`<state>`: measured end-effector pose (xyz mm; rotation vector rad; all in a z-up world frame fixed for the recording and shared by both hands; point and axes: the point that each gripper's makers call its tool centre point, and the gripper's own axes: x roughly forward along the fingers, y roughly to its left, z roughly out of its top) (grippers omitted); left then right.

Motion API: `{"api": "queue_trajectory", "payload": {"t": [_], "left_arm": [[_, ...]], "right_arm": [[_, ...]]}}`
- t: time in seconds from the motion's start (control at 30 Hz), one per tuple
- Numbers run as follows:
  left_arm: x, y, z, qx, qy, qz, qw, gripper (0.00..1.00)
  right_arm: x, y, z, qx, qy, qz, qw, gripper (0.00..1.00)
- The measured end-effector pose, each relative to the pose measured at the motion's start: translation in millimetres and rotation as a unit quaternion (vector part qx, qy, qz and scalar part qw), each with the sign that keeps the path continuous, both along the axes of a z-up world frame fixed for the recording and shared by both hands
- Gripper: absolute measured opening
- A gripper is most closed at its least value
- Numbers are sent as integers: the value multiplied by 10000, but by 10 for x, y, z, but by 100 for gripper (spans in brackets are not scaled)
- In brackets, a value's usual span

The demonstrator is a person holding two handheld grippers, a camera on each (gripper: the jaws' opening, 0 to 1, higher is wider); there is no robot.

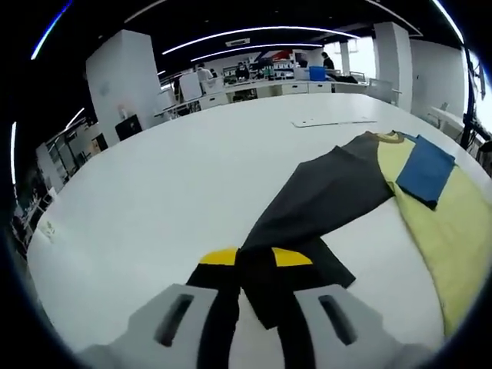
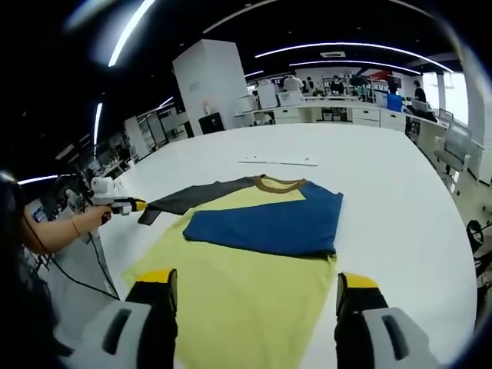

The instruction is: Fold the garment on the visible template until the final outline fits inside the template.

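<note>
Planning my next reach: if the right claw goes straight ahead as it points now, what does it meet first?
Probably the yellow shirt body, lying flat between the open right claw jaws; beyond it, the folded blue sleeve. Height above the cloth is unclear.

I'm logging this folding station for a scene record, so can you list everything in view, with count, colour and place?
Garment: one, yellow body, brown collar, lying on the table.
Blue sleeve: one, folded across the garment's chest.
Dark grey sleeve: one, stretched out sideways, its cuff between the left gripper's jaws.
Table: one, white, under the garment.
Flat sheet: one, white, on the table beyond the collar.
Left gripper: one, yellow-tipped, shut on the dark grey sleeve.
Right gripper: one, yellow-tipped, open above the garment's hem.
Hand: one, holding the left gripper.
</note>
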<state>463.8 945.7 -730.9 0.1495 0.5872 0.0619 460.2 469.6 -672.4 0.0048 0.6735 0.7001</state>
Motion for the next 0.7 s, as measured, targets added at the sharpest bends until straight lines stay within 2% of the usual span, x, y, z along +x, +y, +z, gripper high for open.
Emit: {"api": "queue_trajectory", "payload": {"t": [0.4, 0.5, 0.53, 0.63, 0.7], "left_arm": [[113, 96, -202, 335, 246, -166, 9990, 18], [120, 108, -262, 282, 348, -97, 9990, 16], [125, 95, -250, 172, 316, -44, 9993, 15], [133, 110, -257, 230, 389, -7, 9990, 13], [143, 125, -263, 223, 425, 47, 9988, 8]], "right_arm": [[-54, 0, 38, -94, -66, 72, 9999, 92], [-64, -8, 39, -134, -75, 103, 9998, 94], [-69, -9, 37, -137, -71, 106, 9998, 94], [-81, -22, 29, -145, -54, 99, 9998, 94], [-85, -39, 10, -140, -29, 88, 9999, 94]]}}
